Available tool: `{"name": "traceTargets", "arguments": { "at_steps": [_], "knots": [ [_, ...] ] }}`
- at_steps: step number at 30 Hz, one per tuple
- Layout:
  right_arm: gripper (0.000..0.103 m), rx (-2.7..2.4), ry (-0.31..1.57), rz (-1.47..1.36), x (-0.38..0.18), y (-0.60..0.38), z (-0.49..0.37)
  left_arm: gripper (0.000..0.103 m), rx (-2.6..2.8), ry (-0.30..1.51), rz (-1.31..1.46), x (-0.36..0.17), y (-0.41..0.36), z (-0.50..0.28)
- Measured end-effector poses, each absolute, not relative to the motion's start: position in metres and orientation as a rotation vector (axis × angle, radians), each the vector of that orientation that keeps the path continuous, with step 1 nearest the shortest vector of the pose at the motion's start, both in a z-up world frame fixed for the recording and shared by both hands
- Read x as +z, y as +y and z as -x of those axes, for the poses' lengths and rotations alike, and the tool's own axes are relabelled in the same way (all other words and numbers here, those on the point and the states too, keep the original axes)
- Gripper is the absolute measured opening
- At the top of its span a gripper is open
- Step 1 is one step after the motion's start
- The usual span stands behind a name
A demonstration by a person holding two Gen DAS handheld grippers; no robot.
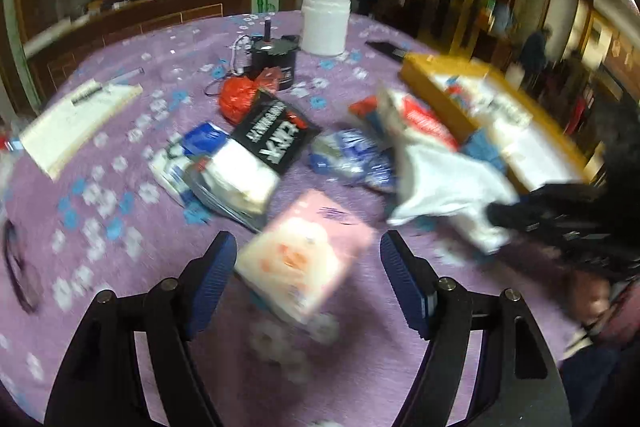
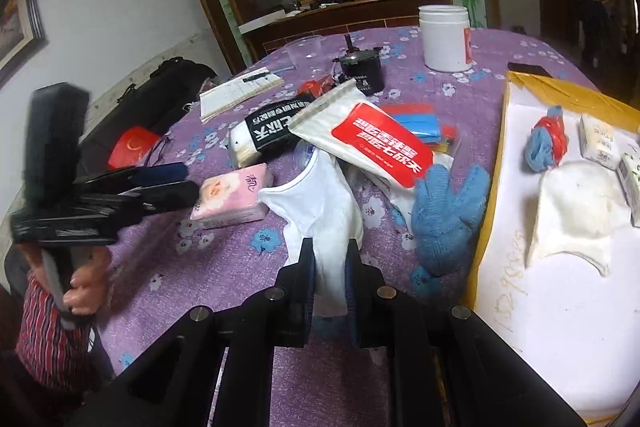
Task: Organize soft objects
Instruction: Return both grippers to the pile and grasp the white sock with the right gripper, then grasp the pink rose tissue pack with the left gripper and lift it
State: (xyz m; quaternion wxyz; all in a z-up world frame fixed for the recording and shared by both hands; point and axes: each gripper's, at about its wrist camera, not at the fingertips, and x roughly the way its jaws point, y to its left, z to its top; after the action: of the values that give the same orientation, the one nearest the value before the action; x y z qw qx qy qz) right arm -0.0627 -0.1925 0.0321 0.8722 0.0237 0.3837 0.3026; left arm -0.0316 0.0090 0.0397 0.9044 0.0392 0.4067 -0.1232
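Note:
My right gripper [image 2: 330, 247] is shut on the lower end of a white cloth with blue trim [image 2: 320, 203], which trails up across the purple tablecloth. The left wrist view shows the same cloth [image 1: 448, 187] hanging from the blurred right gripper [image 1: 498, 215]. My left gripper [image 1: 308, 267] stands open, with a pink tissue pack [image 1: 304, 259] lying on the table between its blue pads [image 1: 216, 279]. From the right wrist view the left gripper [image 2: 192, 181] reaches in from the left, its tips at the pink pack [image 2: 230, 197].
A blue glove [image 2: 448, 211], a red-and-white tissue pack [image 2: 372, 143] and a black-and-white pack [image 2: 264, 131] lie mid-table. A yellow-edged box [image 2: 560, 327] at right holds a white cloth [image 2: 576, 215], a blue-red roll [image 2: 546, 143] and small packs. A white jar [image 2: 446, 39], a motor [image 2: 360, 67] and a notebook [image 2: 240, 91] stand behind.

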Motion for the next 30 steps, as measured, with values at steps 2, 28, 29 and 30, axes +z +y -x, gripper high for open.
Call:
{"name": "traceTargets", "arguments": {
  "at_steps": [2, 28, 29, 30],
  "knots": [
    [0.014, 0.63, 0.804, -0.055, 0.032, -0.193, 0.062, 0.074, -0.218, 0.844, -0.135, 0.037, 0.009, 0.024],
    [0.014, 0.622, 0.799, -0.04, 0.03, -0.192, 0.063, 0.053, -0.121, 0.778, -0.069, 0.037, -0.04, 0.057],
    [0.014, 0.622, 0.796, -0.04, 0.03, -0.191, 0.064, 0.053, -0.095, 0.748, -0.07, 0.039, -0.039, 0.06],
    [0.014, 0.62, 0.793, -0.04, 0.03, -0.192, 0.064, 0.053, -0.088, 0.734, -0.065, 0.04, -0.039, 0.061]
  ]
}}
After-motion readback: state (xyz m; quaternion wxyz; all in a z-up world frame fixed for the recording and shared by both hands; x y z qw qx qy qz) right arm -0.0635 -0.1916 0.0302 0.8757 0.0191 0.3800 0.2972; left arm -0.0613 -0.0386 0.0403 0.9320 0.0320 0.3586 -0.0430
